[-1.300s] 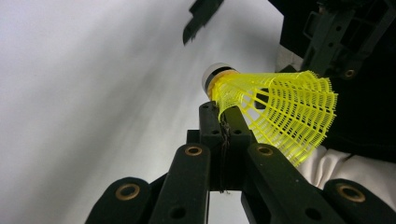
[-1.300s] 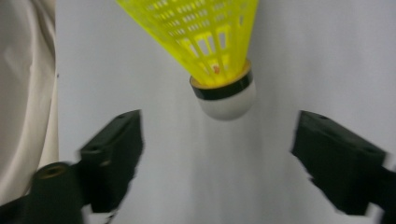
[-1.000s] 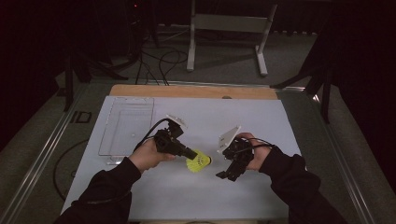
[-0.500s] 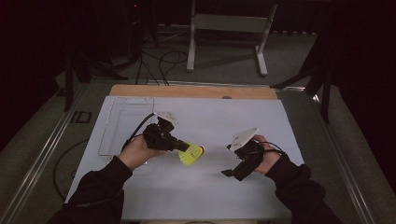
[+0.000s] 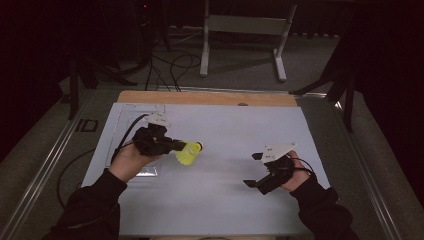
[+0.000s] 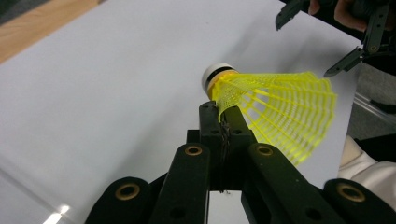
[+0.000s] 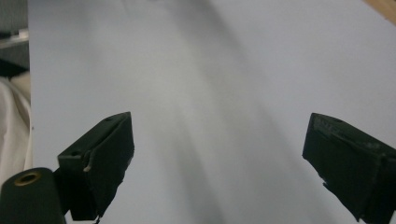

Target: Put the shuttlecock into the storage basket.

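High view: left gripper [image 5: 181,146] pinching yellow shuttlecock [image 5: 189,153] over left-centre of white table [image 5: 225,200]; right gripper [image 5: 253,170] hovering well apart, jaws spread.
Left gripper view: jaws clamping shuttlecock's mesh skirt, white cork [image 6: 215,74] pointing away.
Right gripper view: jaws gaping wide, holding nothing.

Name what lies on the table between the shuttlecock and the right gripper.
Nothing: in the high view, only bare white table lies between the shuttlecock, held by the left gripper, and the open right gripper.

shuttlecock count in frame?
1. The yellow shuttlecock is pinched by its skirt in the left gripper, held over the white table. The right gripper is open and holds nothing.
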Demonstrator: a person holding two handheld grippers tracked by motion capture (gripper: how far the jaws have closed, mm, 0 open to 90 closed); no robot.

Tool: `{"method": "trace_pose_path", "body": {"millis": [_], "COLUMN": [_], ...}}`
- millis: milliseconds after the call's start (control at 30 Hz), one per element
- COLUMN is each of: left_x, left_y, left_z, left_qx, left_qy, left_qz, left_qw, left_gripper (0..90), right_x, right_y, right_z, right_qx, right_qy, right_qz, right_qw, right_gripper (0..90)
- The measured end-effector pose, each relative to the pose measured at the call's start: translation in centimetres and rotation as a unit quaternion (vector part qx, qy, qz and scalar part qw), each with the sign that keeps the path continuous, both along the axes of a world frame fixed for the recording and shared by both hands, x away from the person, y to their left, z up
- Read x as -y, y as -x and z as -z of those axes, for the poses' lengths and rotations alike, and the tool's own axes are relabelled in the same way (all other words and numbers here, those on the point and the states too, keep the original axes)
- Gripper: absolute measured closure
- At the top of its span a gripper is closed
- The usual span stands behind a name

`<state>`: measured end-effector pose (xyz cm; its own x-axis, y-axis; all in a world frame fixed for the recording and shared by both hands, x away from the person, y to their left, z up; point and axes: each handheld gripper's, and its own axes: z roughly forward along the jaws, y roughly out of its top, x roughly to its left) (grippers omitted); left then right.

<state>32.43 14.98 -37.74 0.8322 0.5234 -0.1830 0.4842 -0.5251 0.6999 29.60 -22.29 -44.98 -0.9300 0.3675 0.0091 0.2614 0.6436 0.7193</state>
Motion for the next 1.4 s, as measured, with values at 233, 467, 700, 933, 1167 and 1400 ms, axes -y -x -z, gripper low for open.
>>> {"method": "trace_pose_path", "body": {"millis": [233, 467, 700, 933, 1167, 1400], "left_x": [-2.3, -4.4, -6.4, -7.6, -8.7, -9.1], "left_y": [0.2, 0.4, 0.3, 0.1, 0.1, -0.2], "left_z": [-0.5, -0.3, 0.5, 1.0, 1.8, 3.5], "left_qx": [0.017, 0.030, 0.044, 0.061, 0.094, 0.094], "left_qy": [0.002, 0.000, -0.015, -0.028, -0.040, -0.051], "left_qz": [-0.030, -0.055, -0.086, -0.111, -0.129, -0.130], "left_qw": [0.9994, 0.9980, 0.9952, 0.9916, 0.9864, 0.9857], "left_gripper": [90.0, 90.0, 90.0, 90.0, 90.0, 90.0], "right_x": [1.1, 2.1, 2.9, 3.7, 4.6, 5.3], "right_y": [0.3, 0.6, 0.9, 1.1, 1.4, 1.5], "right_z": [0.8, 1.7, 2.9, 3.5, 4.1, 4.8], "right_qx": [0.004, 0.014, 0.007, 0.006, 0.002, -0.004], "right_qy": [-0.030, -0.047, -0.059, -0.065, -0.070, -0.070], "right_qz": [0.023, 0.038, 0.052, 0.068, 0.080, 0.086], "right_qw": [0.9993, 0.9980, 0.9968, 0.9955, 0.9943, 0.9938], "right_gripper": [8.9, 9.0, 9.0, 9.0, 9.1, 9.0]}}
